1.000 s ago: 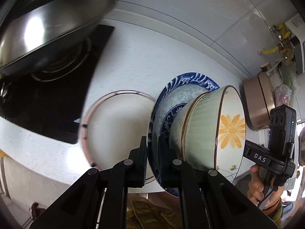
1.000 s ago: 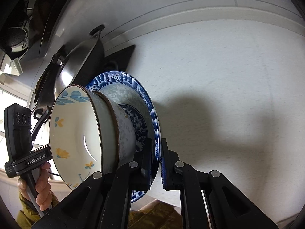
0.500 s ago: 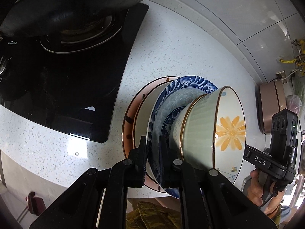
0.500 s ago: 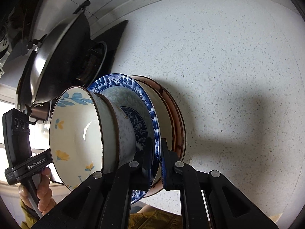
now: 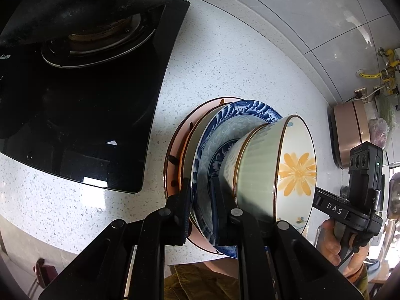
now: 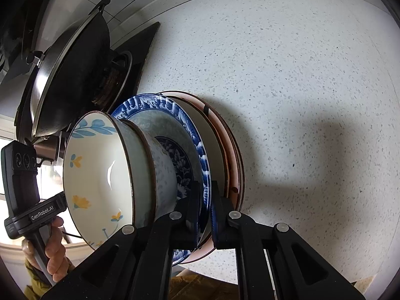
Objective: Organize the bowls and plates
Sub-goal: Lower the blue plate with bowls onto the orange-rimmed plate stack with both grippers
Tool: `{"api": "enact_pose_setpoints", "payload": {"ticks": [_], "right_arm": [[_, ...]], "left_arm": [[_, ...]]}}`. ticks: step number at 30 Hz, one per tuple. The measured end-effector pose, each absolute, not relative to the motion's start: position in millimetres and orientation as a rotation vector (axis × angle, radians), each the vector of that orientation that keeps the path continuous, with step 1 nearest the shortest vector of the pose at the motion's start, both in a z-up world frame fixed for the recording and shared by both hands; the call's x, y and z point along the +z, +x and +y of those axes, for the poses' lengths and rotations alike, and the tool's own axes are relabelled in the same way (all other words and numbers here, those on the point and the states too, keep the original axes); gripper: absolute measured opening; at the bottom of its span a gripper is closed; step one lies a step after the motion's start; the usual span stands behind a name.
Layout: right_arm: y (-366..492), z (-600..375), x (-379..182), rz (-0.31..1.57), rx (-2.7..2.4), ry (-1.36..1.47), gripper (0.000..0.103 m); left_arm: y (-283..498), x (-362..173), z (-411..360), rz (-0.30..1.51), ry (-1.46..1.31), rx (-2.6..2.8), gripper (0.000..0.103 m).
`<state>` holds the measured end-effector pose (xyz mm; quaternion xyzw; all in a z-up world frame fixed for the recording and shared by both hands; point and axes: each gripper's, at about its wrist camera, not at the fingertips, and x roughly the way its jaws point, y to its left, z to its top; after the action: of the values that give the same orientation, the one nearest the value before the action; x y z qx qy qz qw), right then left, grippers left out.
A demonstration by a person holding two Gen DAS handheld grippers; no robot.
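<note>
Both grippers are shut on the rim of a blue patterned plate [image 5: 222,130] from opposite sides: my left gripper [image 5: 201,210] and my right gripper [image 6: 206,212]. Two nested bowls ride on the plate: a white floral bowl [image 5: 295,172] inside a pale speckled bowl [image 6: 160,172]. The blue plate [image 6: 180,120] is just above, or touching, a pink-rimmed plate [image 5: 175,155] lying on the white speckled counter [image 5: 225,57]. The pink-rimmed plate also shows in the right wrist view [image 6: 231,150]. I cannot tell whether the plates touch.
A black gas hob [image 5: 87,105] lies left of the plates, with a dark wok [image 6: 70,75] on its burner. A copper-coloured appliance [image 5: 350,135] stands at the counter's far right by the tiled wall. The counter's front edge is just below the plates.
Both grippers have carried the blue plate with its bowls down over the pink-rimmed plate. The gap between the two plates has closed and the counter looks nearer.
</note>
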<state>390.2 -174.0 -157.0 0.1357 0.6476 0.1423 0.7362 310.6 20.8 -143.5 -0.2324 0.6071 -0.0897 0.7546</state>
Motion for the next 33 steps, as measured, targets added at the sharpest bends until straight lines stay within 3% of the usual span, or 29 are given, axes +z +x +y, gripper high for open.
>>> {"api": "enact_pose_setpoints", "payload": {"ticks": [13,15,16,33], "right_arm": [[378.2,-179.4,-130.5,1.350,0.271,0.267,0.014],[372.5,-179.3,-121.3,1.317,0.242,0.230,0.038],[368.0,-179.5,-115.8,1.295,0.227,0.214,0.041],[327.5,-187.5,-77.0,1.190,0.153,0.185,0.041]], "left_arm": [[300.7,-119.3,12.4,1.248,-0.381,-0.163,0.014],[297.6,-113.3,11.8,1.227,-0.356,-0.158,0.015],[296.1,-111.3,11.7,1.222,-0.351,-0.157,0.018],[283.1,-58.2,22.8,1.019,-0.447,-0.238,0.020]]}}
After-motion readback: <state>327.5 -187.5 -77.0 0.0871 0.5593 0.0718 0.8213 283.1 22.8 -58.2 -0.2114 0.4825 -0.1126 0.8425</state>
